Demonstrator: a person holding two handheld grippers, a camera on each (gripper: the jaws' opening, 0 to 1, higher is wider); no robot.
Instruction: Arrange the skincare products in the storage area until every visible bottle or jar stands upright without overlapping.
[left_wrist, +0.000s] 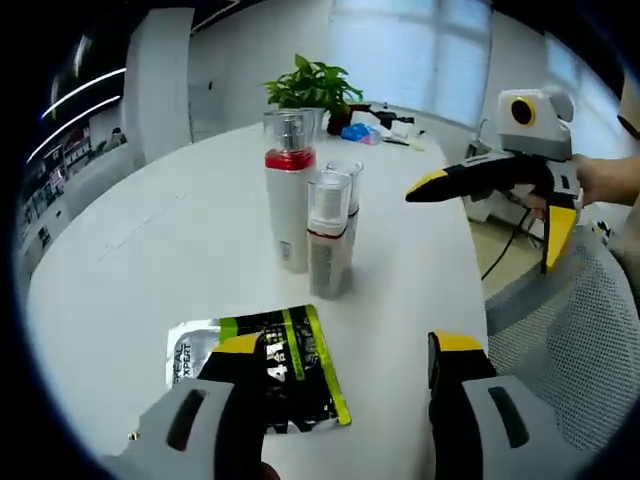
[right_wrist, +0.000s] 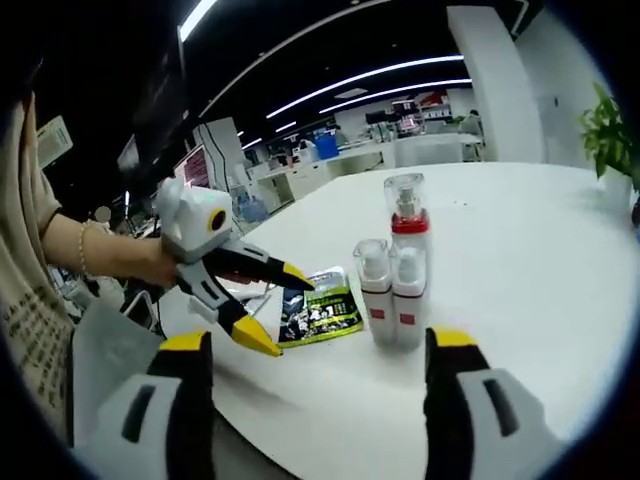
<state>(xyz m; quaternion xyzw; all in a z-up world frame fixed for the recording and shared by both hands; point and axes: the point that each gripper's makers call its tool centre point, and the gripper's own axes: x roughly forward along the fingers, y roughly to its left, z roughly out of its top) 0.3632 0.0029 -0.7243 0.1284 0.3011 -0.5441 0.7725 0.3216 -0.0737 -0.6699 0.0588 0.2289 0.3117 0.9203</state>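
- The left gripper (left_wrist: 340, 365) hovers over the white table (left_wrist: 150, 250), jaws spread wide and holding nothing, just above a flat sachet (left_wrist: 275, 365).
- The right gripper (right_wrist: 320, 350) is also spread wide and empty, facing the bottles.
- Three skincare products stand upright near the table's centre: a tall bottle (left_wrist: 289, 190) with a red band, and two short bottles (left_wrist: 328, 235) touching it.
- A potted plant (left_wrist: 312, 88) sits at the far edge.
- Risk: the bottles stand tightly together, so a wide jaw nudging one would likely topple its neighbours.
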